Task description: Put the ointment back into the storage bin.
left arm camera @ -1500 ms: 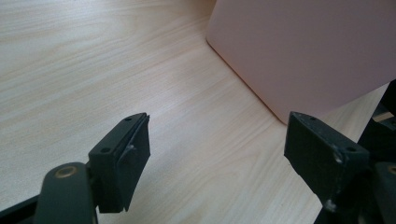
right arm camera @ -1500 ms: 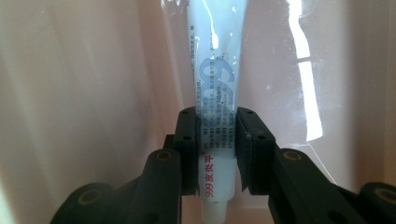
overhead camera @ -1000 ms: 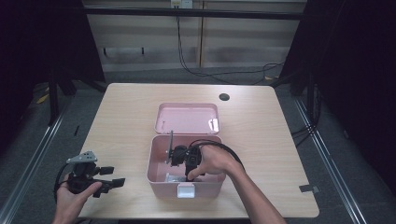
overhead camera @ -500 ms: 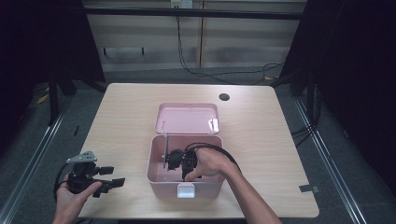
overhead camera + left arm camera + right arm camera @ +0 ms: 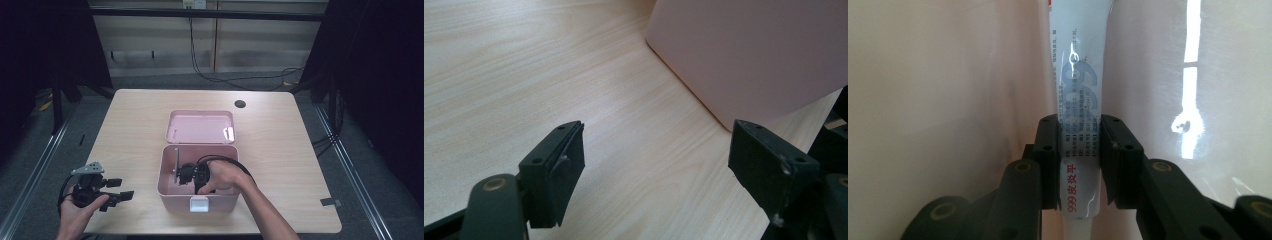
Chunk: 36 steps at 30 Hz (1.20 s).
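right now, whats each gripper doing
left gripper: open, nothing between its jaws, beside the pink box.
right gripper: shut on a white tube, inside the box.

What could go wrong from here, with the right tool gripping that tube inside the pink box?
1. The right tool clamps the white tube across its printed body; a harder squeeze might dent it or press contents out.
2. The tube stands close to the pink box walls, so lifting at a tilt could catch it on the rim.
3. The left tool hangs open beside the box, not steadying it, so the box may shift.
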Motion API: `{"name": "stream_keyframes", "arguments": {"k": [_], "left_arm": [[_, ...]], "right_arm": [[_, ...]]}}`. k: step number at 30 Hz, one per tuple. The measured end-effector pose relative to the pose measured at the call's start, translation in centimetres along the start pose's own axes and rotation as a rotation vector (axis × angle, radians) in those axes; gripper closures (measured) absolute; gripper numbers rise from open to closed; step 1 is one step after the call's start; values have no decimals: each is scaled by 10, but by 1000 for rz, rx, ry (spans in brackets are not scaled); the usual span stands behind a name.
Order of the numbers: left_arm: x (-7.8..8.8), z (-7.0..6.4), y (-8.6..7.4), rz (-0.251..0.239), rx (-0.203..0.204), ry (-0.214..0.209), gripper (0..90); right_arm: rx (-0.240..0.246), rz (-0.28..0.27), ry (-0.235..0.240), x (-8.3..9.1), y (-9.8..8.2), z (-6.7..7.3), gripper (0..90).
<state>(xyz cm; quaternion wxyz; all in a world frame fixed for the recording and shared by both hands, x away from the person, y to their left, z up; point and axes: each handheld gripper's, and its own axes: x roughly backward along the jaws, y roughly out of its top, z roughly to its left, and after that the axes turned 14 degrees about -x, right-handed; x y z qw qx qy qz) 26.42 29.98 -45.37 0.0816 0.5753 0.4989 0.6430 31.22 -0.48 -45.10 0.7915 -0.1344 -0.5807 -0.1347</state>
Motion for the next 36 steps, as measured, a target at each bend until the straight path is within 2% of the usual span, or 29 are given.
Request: {"name": "stream_keyframes", "arguments": {"k": [3,5,9,12,15,17,18,27,30,36], "left_arm": [[0,0,0,3,-5,1,224],[0,0,0,0,0,0,224],[0,0,0,1,-2,-2,224],[0,0,0,0,1,0,224],[0,0,0,0,0,-1,224],[0,0,0,1,0,-1,224],[0,1,0,3,-3,0,224],[0,0,0,0,0,0,224],[0,1,0,0,5,-1,224],[0,1,0,-1,2,2,224]], "right_arm": [[-11,-1,10,-1,0,1,712],[-2,-2,9,0,0,0,690],[-17,-35,16,6,-3,1,650],[-11,-51,-10,13,-6,2,641],[-30,-118,-51,29,-12,1,640],[-63,-171,-49,41,-17,2,641],[-62,-186,-66,47,-20,2,641],[-90,-278,-110,78,-39,8,634],[-98,-320,-104,86,-46,8,634],[-116,-334,-110,90,-57,7,630]]}}
